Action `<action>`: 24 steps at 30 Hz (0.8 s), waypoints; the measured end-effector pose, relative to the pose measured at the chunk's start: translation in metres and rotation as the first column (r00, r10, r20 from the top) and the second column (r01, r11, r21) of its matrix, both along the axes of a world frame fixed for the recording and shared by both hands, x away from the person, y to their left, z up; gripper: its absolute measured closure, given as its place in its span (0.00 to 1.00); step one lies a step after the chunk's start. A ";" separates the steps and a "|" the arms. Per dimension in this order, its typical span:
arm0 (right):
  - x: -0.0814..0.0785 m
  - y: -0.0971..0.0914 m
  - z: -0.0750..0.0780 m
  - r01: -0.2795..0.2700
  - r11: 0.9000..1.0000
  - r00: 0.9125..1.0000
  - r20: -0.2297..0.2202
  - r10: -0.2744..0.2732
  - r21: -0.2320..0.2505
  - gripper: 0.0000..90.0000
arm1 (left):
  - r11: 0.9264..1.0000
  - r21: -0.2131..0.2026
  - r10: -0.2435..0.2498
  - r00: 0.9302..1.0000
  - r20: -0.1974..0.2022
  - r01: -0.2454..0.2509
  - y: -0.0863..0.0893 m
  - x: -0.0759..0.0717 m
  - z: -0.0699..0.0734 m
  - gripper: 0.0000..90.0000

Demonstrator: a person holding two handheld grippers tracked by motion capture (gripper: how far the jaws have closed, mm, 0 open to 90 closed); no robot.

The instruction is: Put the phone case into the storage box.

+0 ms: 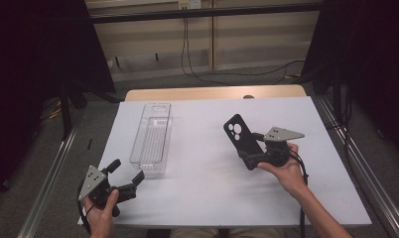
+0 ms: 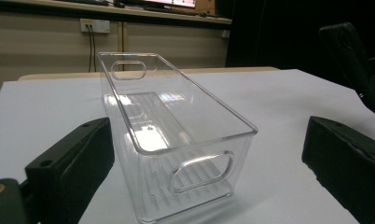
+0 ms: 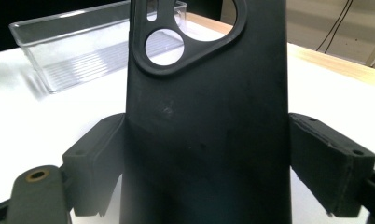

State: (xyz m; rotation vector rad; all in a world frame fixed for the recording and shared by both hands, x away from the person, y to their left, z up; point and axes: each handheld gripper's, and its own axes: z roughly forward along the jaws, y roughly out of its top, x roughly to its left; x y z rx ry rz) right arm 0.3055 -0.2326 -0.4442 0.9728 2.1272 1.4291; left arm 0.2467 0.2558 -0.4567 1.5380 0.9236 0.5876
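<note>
High view. Right tongs [image 1: 248, 148]: clamped across the width of a black phone case [image 1: 241, 139], which stands tilted above the white table sheet [image 1: 207, 173], camera cut-outs at the far end. Clear plastic bin [image 1: 151, 139]: well to the left of the case, long and narrow, empty. Left tongs [image 1: 127, 174]: wide apart, holding nothing, just short of the bin's near end.

Left gripper view. Bin [image 2: 176, 140] lies straight ahead between the spread jaws, untouched, its handle slot facing the tongs. Advice: the left tongs could steady this near end if the bin slides.

Right gripper view. Case [image 3: 209, 121] rises between both pads, gripped by its edges; bin [image 3: 83, 46] lies beyond and to the left. Likely step: carrying the case to the bin. Advice: turn the case lengthwise to match the narrow bin, lower it inside the walls, and release only once it is low.
</note>
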 end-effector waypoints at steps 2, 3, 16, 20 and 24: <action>-0.004 -0.002 0.000 0.002 1.000 1.000 0.012 -0.002 0.003 0.16 | 1.000 -0.002 -0.004 1.000 0.004 0.004 0.000 0.000 0.000 0.03; -0.006 -0.003 0.000 -0.002 1.000 1.000 0.014 0.002 0.008 0.16 | 1.000 -0.004 -0.006 1.000 0.004 0.006 0.000 0.000 0.000 0.03; -0.030 -0.010 -0.009 -0.042 0.996 0.999 0.022 0.040 0.081 0.16 | 0.998 0.035 -0.058 0.998 0.008 0.057 -0.005 -0.001 0.005 0.03; -0.035 -0.012 -0.012 -0.052 0.995 0.998 0.028 0.049 0.089 0.16 | 0.996 0.035 -0.081 0.997 0.014 0.080 -0.010 -0.003 0.008 0.03; -0.038 -0.010 -0.011 -0.074 0.992 0.997 0.030 0.071 0.100 0.16 | 0.994 0.024 -0.108 0.994 0.002 0.107 -0.014 -0.003 0.009 0.04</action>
